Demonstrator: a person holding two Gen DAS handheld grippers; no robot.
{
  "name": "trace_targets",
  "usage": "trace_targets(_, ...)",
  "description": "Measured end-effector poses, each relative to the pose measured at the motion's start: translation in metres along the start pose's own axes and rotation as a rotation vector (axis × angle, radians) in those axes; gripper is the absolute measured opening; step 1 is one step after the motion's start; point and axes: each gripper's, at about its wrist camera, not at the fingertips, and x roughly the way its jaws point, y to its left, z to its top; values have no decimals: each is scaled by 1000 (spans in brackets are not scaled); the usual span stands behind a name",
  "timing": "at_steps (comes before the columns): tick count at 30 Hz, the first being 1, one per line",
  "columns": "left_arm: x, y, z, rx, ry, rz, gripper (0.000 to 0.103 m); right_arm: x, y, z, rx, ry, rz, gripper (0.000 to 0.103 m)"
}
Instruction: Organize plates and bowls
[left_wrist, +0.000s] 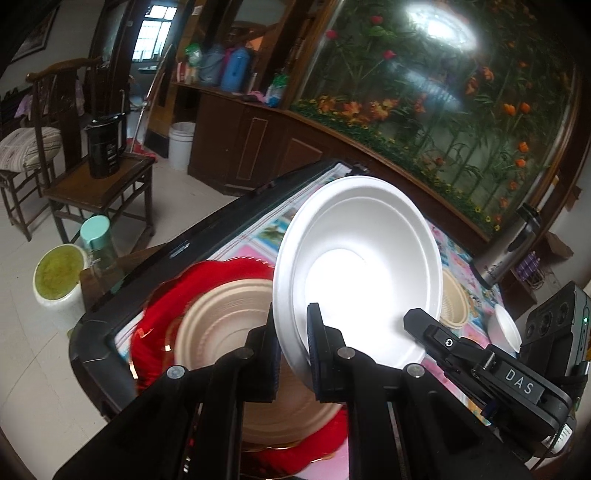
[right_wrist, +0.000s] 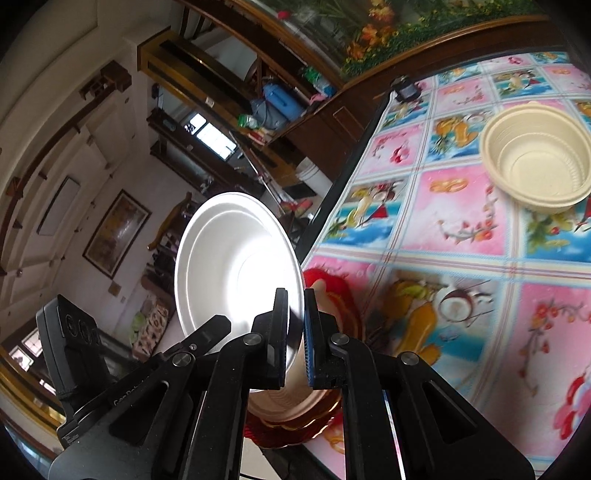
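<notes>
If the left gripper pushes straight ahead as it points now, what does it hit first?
The left gripper already grips the white plate; ahead and below lies the beige plate on the red plate, likely first contact, depth unclear.

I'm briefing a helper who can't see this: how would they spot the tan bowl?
On the cartoon tablecloth, look beyond the red plate. The tan bowl stands alone there, upright, deep and ribbed, unlike the flat tan plate on the red one.
</notes>
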Motion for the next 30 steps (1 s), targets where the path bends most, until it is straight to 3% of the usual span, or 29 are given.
trace_targets(18, 18, 38, -13, -18, 151, 46, 15, 38, 7, -29, -6, 101, -48, 7)
trace_targets(21, 17, 40, -13, -2, 169, 46, 21, 40, 7, -31, -4, 109, -46, 7)
trace_targets(23, 14, 41, -12, 4, 174, 51, 36, 40, 5, -31, 4, 108, -50, 7)
trace_targets(26, 5, 47, -9, 3, 143, 71, 48, 41, -1, -31, 27, 113, -57, 7)
trace_targets(30, -7, 55, -2, -15, 102, 81, 53, 46, -7, -32, 51, 137, -60, 7)
